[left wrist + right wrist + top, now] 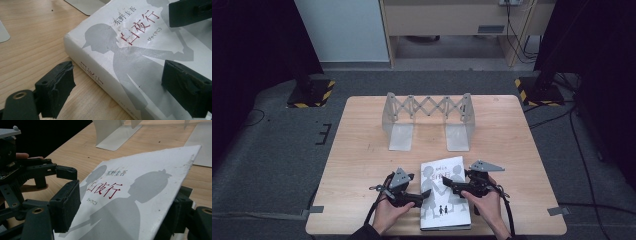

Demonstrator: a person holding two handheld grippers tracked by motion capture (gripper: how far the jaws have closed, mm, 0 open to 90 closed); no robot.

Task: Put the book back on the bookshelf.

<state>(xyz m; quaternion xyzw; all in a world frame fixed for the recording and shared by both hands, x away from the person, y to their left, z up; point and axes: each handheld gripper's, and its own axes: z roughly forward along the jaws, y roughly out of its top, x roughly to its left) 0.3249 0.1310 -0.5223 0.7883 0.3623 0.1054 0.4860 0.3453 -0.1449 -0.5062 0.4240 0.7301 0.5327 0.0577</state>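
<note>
While one book [445, 192] lies flat on the bench [362, 150] between the two tongs, its front cover is already lifted on the side of the right tongs [458, 186], whose jaws stand either side of that raised cover edge; whether they actually pinch it I cannot tell. The left tongs [421, 196] have their jaws apart, one down on the bench just beside the spine, the other over the cover, gripping nothing.

It looks a thick paperback: heavy enough as a block to need both tongs or a hold near the spine, while the cover alone is thin, bends readily, and is smooth enough to slip. The safest hold is probably across the spine, where the block is stiff; the cover edge would crease if it bore the weight.

Beyond both tongs, well apart from the book, stands one expanding book rack [428, 119] with two upright end plates. Two hands, two tongs, one book, one rack.
</note>
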